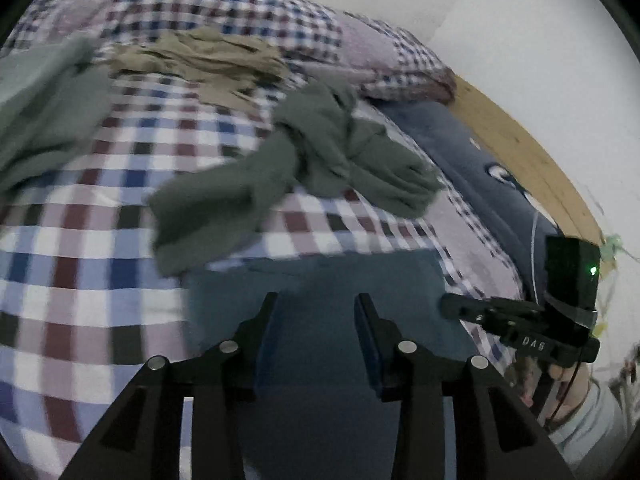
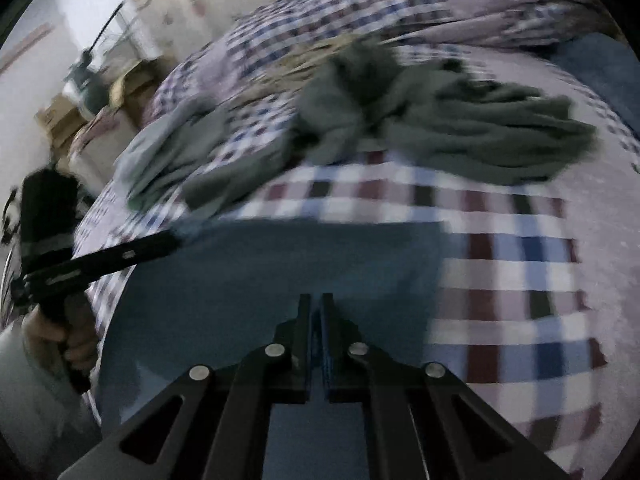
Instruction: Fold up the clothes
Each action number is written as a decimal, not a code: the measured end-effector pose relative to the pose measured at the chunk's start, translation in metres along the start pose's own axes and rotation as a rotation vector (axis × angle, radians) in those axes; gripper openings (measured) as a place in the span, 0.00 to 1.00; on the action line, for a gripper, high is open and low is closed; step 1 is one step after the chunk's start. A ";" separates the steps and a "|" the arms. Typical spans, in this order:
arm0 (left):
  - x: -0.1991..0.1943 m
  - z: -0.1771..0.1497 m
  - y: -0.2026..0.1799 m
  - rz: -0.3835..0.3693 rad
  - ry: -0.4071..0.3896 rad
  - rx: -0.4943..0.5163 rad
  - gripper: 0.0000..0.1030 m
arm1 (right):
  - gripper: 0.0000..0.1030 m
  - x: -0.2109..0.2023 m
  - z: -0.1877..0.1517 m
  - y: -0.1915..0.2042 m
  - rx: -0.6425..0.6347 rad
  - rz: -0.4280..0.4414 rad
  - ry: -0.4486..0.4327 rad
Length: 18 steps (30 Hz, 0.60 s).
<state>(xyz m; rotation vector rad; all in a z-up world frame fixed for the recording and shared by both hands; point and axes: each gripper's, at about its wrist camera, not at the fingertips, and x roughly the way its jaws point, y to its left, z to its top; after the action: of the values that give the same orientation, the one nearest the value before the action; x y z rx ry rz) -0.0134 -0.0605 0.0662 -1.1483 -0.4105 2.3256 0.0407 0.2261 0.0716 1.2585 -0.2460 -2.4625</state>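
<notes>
In the left wrist view, the left gripper point(image 1: 316, 304) hangs with its fingers spread apart over a flat blue garment point(image 1: 320, 280) lying on the checked bedspread point(image 1: 80, 240), with a crumpled grey-green garment point(image 1: 320, 152) further back, a tan garment point(image 1: 208, 64) beyond it, and the right gripper point(image 1: 448, 306) low at the right edge of the blue cloth. In the right wrist view, the right gripper point(image 2: 317, 304) has its fingers drawn together above the blue garment point(image 2: 280, 272), though whether cloth is pinched between them cannot be told, while the left gripper point(image 2: 172, 240) reaches in from the left and the grey-green garment point(image 2: 440, 120) lies bunched behind.
</notes>
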 end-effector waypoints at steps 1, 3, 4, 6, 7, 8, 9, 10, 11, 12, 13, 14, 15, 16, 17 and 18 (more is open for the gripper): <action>-0.006 0.001 0.009 -0.002 -0.011 -0.038 0.46 | 0.08 -0.003 0.001 -0.005 0.019 -0.013 -0.015; -0.015 0.001 0.029 -0.027 -0.026 -0.128 0.56 | 0.11 -0.009 0.003 -0.015 0.056 -0.021 -0.044; -0.017 0.002 0.039 -0.039 -0.021 -0.170 0.59 | 0.13 -0.012 0.003 -0.019 0.070 -0.024 -0.057; -0.014 0.003 0.053 -0.064 0.022 -0.224 0.64 | 0.15 -0.016 0.005 -0.022 0.082 -0.022 -0.079; -0.011 0.004 0.058 -0.065 0.048 -0.236 0.64 | 0.18 -0.018 0.005 -0.022 0.081 -0.018 -0.087; -0.008 0.004 0.061 -0.062 0.073 -0.244 0.65 | 0.19 -0.018 0.005 -0.021 0.077 -0.013 -0.091; -0.002 0.004 0.063 -0.074 0.103 -0.253 0.66 | 0.21 -0.019 0.005 -0.021 0.073 -0.008 -0.095; 0.003 0.004 0.065 -0.091 0.133 -0.261 0.66 | 0.22 -0.019 0.006 -0.020 0.070 -0.004 -0.099; 0.006 0.004 0.066 -0.105 0.146 -0.260 0.66 | 0.22 -0.018 0.006 -0.019 0.069 0.001 -0.101; 0.009 0.004 0.065 -0.118 0.153 -0.255 0.68 | 0.23 -0.017 0.006 -0.019 0.068 0.005 -0.103; 0.012 0.005 0.063 -0.142 0.162 -0.249 0.69 | 0.23 -0.016 0.007 -0.019 0.068 0.008 -0.103; 0.014 0.006 0.061 -0.170 0.173 -0.242 0.70 | 0.23 -0.014 0.007 -0.019 0.069 0.010 -0.103; 0.018 0.007 0.058 -0.196 0.186 -0.233 0.70 | 0.23 -0.013 0.007 -0.019 0.070 0.013 -0.102; 0.023 0.009 0.054 -0.221 0.200 -0.224 0.70 | 0.23 -0.011 0.007 -0.018 0.070 0.016 -0.102; 0.027 0.010 0.050 -0.246 0.214 -0.214 0.73 | 0.23 -0.010 0.007 -0.018 0.069 0.018 -0.101; 0.031 0.011 0.047 -0.256 0.225 -0.203 0.74 | 0.23 -0.008 0.008 -0.018 0.066 0.020 -0.101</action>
<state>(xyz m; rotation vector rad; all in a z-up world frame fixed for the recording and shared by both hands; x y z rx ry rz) -0.0529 -0.0824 0.0305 -1.3488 -0.6790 1.9446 0.0346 0.2454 0.0769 1.1539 -0.3675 -2.5228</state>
